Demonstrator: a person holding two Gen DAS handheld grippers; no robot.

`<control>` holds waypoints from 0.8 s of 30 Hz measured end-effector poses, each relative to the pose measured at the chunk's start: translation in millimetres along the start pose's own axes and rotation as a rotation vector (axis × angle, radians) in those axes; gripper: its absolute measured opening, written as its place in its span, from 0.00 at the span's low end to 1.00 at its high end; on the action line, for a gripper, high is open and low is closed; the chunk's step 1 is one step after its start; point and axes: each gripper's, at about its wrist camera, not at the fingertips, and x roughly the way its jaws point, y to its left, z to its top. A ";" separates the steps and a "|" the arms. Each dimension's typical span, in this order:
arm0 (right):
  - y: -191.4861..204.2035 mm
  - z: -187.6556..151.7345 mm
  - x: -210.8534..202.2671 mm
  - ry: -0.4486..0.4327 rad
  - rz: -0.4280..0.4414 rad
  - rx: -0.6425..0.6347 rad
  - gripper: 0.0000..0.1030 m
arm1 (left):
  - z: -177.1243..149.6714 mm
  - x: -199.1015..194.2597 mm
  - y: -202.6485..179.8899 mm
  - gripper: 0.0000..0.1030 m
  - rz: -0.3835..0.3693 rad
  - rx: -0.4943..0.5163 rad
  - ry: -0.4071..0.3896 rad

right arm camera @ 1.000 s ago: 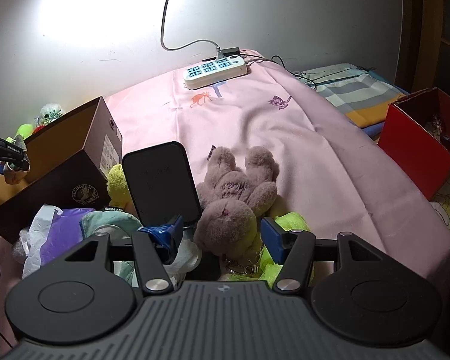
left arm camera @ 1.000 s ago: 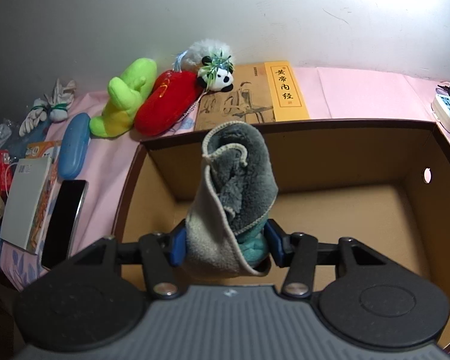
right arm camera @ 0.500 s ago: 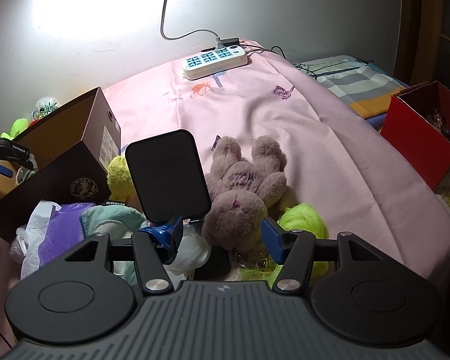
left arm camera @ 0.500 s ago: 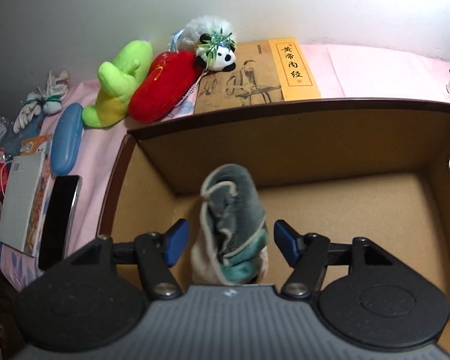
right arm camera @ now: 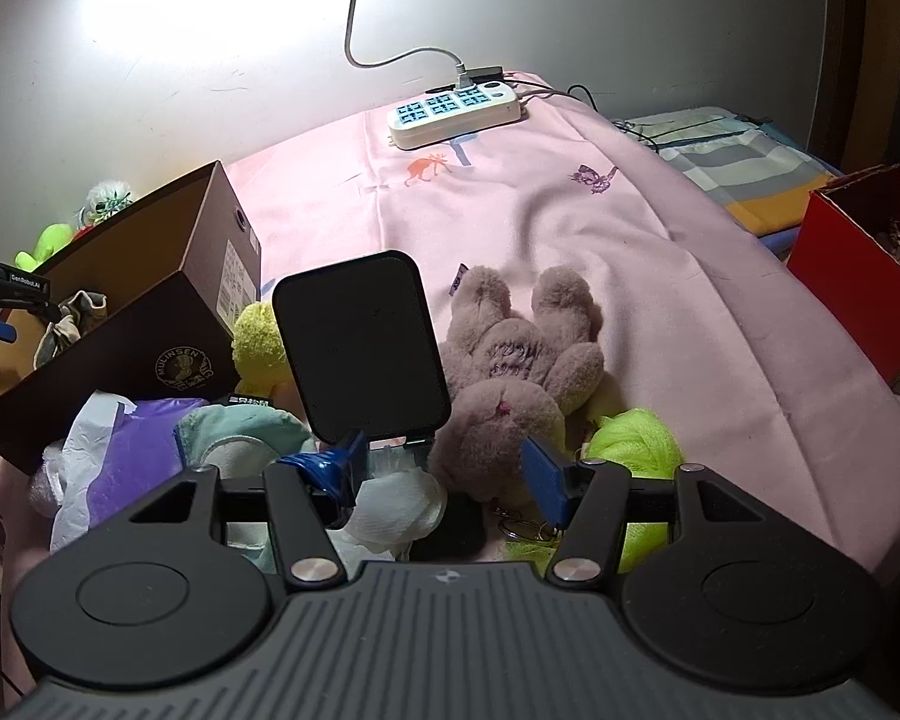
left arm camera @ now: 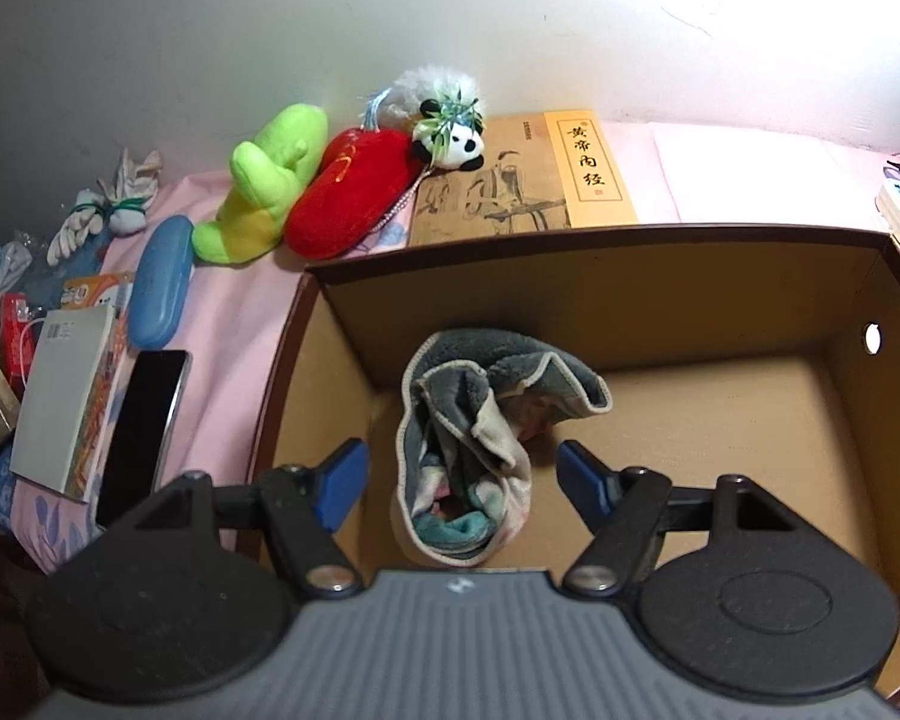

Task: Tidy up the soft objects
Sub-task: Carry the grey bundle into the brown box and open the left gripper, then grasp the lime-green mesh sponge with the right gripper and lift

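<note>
1. Cardboard box (left arm camera: 720,432) fills my left wrist view, open at the top, sitting on the pink bedcover (left arm camera: 234,312). My left gripper (left arm camera: 462,474) hangs over the box's near left corner, jaws opening, blue pads clear of everything.
2. Between those pads, lower down, the grey towel (left arm camera: 480,414) lies crumpled on the box floor, close to the left wall. Nothing presses on it.
3. Past the box's far rim: a yellow book (left arm camera: 528,180), a panda toy (left arm camera: 450,141), a red plush (left arm camera: 348,204) and a green plush (left arm camera: 270,180), lined up along the wall edge of the bed. A blue case (left arm camera: 162,282) and a dark phone (left arm camera: 141,426) lie off the box's left side.
4. Over to my right wrist view. My right gripper (right arm camera: 444,468) has its jaws apart, hovering over a heap at the near edge of the bedcover (right arm camera: 630,228).
5. A mauve plush bunny (right arm camera: 516,372) lies just beyond the right pad; I can't tell whether it touches. A black slab (right arm camera: 360,348) stands tilted by the left pad.
6. Neon yellow fluff (right arm camera: 636,438) sits right of the bunny, a white power strip (right arm camera: 456,114) at the far edge, and the box (right arm camera: 150,300) on the left.
</note>
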 end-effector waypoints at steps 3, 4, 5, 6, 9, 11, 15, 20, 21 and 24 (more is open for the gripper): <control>-0.4 0.5 0.9 0.001 0.018 -0.007 0.41 | -5.5 -12.2 1.3 0.71 -0.004 -0.009 -0.010; -0.7 0.8 1.1 0.001 0.021 -0.009 0.41 | -7.5 -16.3 1.8 0.71 -0.005 -0.013 -0.014; -0.7 1.3 1.3 0.001 0.025 -0.012 0.41 | -10.5 -21.3 2.3 0.71 -0.006 -0.019 -0.017; -0.9 1.9 1.2 0.000 0.030 -0.015 0.41 | -13.1 -26.3 3.8 0.71 -0.010 -0.027 -0.021; -2.6 2.3 1.0 -0.002 0.043 -0.025 0.41 | -23.5 -41.9 7.2 0.71 -0.021 -0.042 -0.024; -4.9 2.5 1.2 0.002 0.052 -0.029 0.41 | -31.0 -54.5 8.4 0.71 -0.025 -0.044 -0.032; -10.7 2.1 1.4 0.010 0.064 -0.037 0.41 | -47.0 -80.3 12.1 0.72 -0.043 -0.079 -0.048; -28.4 3.2 -3.0 -0.006 0.051 -0.046 0.41 | -70.8 -105.8 13.7 0.73 -0.059 -0.138 -0.054; -33.9 3.6 -3.7 -0.012 0.039 -0.046 0.41 | -75.6 -110.0 12.6 0.73 -0.054 -0.143 -0.056; -54.2 3.4 -1.4 -0.003 -0.008 -0.038 0.41 | -89.3 -120.1 6.8 0.73 -0.037 -0.156 -0.056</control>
